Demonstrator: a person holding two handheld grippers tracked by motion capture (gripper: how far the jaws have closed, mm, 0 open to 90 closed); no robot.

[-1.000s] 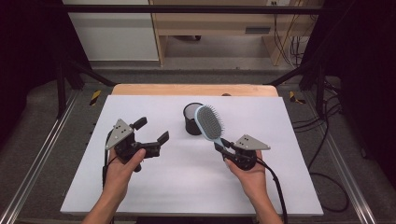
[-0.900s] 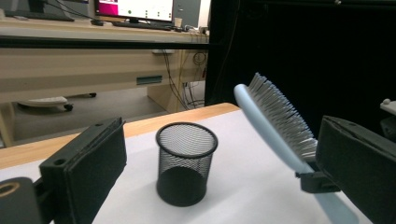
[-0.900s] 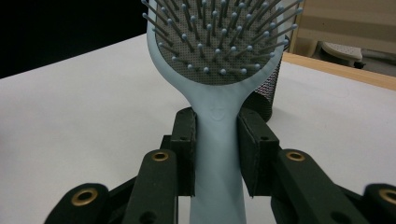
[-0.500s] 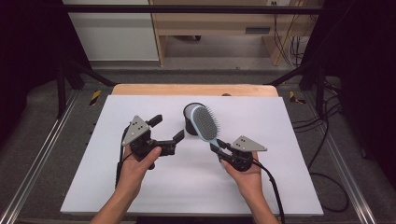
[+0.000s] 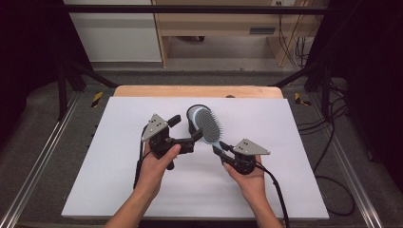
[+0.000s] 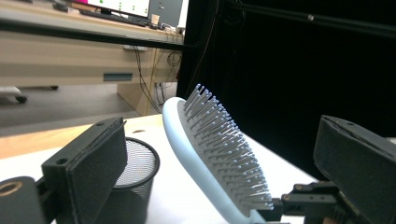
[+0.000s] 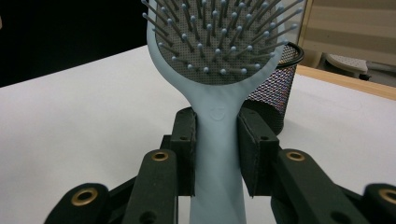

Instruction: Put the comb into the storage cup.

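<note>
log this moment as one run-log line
right hand-held gripper: shut on hairbrush handle | left hand-held gripper: open, beside brush head | mesh cup: upright on table, behind brush

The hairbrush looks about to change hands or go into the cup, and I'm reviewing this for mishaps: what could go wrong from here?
The right gripper clamps the hairbrush only at its thin handle, so a nudge could twist the head. The left gripper, jaws open, is close beside the bristles and might snag them. The mesh cup stands free on the table and could tip if bumped.
</note>
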